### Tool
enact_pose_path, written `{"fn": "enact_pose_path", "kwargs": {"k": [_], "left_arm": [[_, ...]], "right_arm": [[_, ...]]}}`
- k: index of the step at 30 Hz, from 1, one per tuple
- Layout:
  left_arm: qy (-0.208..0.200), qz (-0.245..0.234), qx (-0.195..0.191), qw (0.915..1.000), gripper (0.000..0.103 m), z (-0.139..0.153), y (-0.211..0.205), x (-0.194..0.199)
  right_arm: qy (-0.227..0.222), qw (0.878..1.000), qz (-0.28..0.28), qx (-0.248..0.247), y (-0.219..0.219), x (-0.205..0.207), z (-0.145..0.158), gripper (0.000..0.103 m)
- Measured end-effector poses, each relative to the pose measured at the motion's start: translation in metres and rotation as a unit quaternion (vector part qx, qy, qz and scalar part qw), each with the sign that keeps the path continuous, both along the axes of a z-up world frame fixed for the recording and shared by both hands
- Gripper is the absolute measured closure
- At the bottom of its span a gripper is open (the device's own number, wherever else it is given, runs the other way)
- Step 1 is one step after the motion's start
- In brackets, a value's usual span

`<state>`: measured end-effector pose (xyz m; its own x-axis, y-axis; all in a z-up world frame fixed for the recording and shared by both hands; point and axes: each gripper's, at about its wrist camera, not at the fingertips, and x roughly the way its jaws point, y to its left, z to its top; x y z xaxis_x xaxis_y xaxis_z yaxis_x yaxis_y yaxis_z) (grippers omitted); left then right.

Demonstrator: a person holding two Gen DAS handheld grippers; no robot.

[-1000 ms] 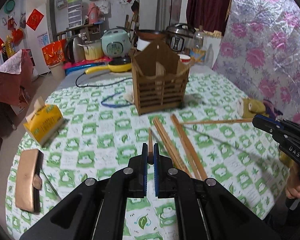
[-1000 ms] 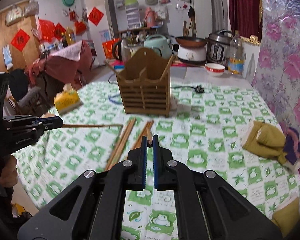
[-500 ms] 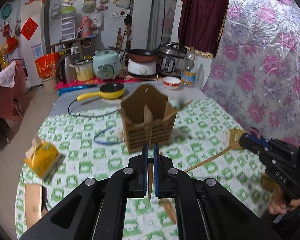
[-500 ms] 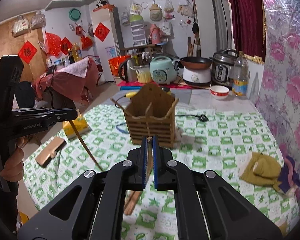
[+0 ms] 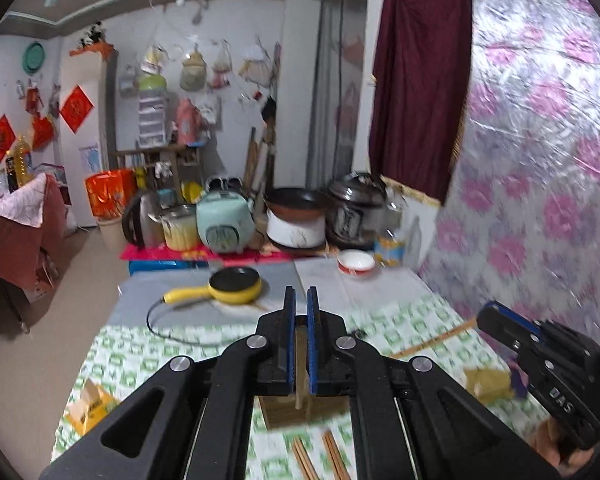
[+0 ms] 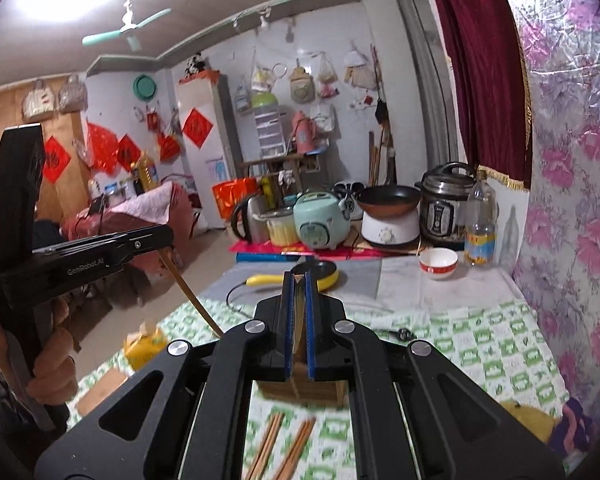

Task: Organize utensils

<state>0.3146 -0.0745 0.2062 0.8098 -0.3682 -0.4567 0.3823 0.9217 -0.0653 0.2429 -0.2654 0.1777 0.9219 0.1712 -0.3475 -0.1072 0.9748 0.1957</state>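
Gripping one chopstick each, both grippers hang above the table, which wears a green and white checked cloth. The left gripper has its blue-lined jaws closed on a pale wooden chopstick, which shows as a thin strip in the narrow gap between the pads and goes down below them. From the right camera this same gripper is seen on the left side, held by a hand, and its chopstick hangs slanted down from the tip. The right gripper is also closed on a chopstick; it looks darker here, a slim wooden stick standing between the pads. From the left camera this stick is seen to the right of the jaws as a light, straight rod that points slanted toward the cloth. The holder is a brown wooden box with slatted walls, and it stands just under the jaws in both views, mostly hidden by the gripper bodies. More chopsticks lie loose on the cloth below the holder, nearer to the camera, in two reddish-brown pairs, long and thin. Beyond the jaws, well apart, there is a yellow pan with a black cable, and to the right of it a white bowl with a red band.
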Motion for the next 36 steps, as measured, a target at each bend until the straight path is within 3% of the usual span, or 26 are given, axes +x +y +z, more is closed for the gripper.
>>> {"fn": "enact_pose_path", "kwargs": {"k": [6,10,11,12,14,26,36], "left_arm": [[0.014,0.034,-0.008,0.9993,0.097,-0.028,-0.003,0.047],[0.036,0.043,-0.001,0.9984,0.096,-0.060,-0.001,0.068],[0.045,0.047,0.001,0.9979,0.080,-0.067,0.002,0.071],[0.056,0.052,0.002,0.9970,0.051,-0.074,0.004,0.075],[0.057,0.066,-0.006,0.9961,0.034,-0.081,0.015,0.072],[0.043,0.092,-0.003,0.9948,0.019,-0.065,0.047,0.015],[0.030,0.106,0.010,0.9939,0.011,-0.050,0.055,-0.041]], "right_arm": [[0.018,1.000,-0.012,-0.001,0.001,0.039,-0.020,0.097],[0.056,0.998,-0.006,-0.003,0.004,0.067,-0.047,0.095],[0.070,0.998,0.000,-0.002,0.006,0.074,-0.055,0.092],[0.078,0.997,-0.001,-0.001,0.007,0.077,-0.061,0.091],[0.092,0.996,-0.010,0.003,0.005,0.080,-0.069,0.086],[0.049,0.999,-0.018,0.001,0.007,0.018,-0.039,0.060],[0.034,0.999,-0.017,-0.004,0.016,-0.034,-0.025,0.050]]}}
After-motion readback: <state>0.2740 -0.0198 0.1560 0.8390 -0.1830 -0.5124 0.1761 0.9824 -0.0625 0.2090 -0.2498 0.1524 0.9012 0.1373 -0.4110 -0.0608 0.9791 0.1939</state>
